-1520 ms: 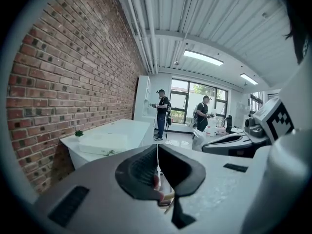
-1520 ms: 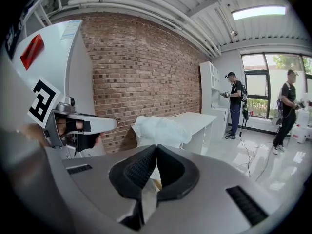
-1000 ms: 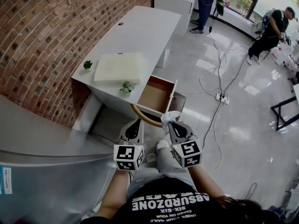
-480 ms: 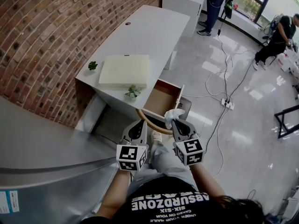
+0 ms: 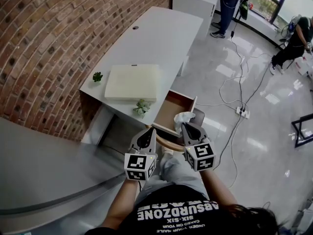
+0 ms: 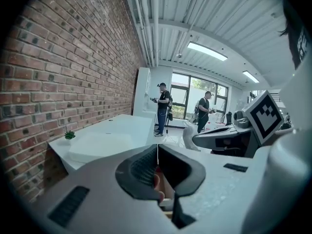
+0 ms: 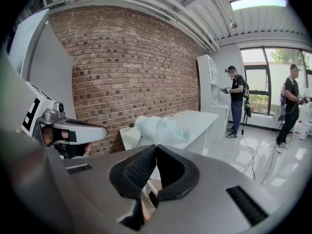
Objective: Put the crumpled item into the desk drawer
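We log the right gripper (image 5: 188, 127) fingers pinching the crumpled item (image 5: 183, 117) above the open drawer's (image 5: 168, 109) near corner. The interior lies ahead-left. Left gripper (image 5: 147, 135) fingers are closed and empty.

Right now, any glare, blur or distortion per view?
Head view: barrel distortion curves the brick wall; glare patches on the glossy floor; grey surface at lower left looks smeared. Left gripper view: fisheye, dark corners, left gripper out of focus up close. Right gripper view: ceiling light blown out; crumpled item in the right gripper looks soft.
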{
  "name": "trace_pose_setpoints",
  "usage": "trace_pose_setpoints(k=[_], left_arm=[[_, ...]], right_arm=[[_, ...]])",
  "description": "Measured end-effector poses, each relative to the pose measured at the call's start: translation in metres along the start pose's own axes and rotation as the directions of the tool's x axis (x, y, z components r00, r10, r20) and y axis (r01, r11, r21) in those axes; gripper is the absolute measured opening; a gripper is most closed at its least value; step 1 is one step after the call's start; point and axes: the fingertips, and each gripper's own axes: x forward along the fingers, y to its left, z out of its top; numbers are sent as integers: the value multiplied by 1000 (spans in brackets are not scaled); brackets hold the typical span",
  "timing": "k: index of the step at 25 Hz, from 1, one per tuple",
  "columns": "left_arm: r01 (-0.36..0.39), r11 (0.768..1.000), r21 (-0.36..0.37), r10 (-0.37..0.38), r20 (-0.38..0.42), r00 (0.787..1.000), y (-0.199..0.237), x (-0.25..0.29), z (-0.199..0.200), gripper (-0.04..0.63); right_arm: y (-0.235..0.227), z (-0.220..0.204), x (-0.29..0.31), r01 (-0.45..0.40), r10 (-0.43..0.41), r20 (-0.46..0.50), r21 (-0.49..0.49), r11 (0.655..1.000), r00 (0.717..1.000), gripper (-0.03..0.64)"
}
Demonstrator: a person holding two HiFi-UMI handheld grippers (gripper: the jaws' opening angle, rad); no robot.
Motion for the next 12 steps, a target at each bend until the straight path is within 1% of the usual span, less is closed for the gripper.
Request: trace_pose_setpoints(k=[4, 12], left_arm=[[8, 1000, 6, -8, -7, 1000, 9, 22, 8, 5], [17, 1000, 11, -17, -20, 1000, 22, 60, 18, 5]], right_arm=[[-14, 12, 20, 4, -4, 9, 6, 1000, 1000, 0], [-38, 24, 52, 8, -8, 8, 19, 1000, 1000, 0]])
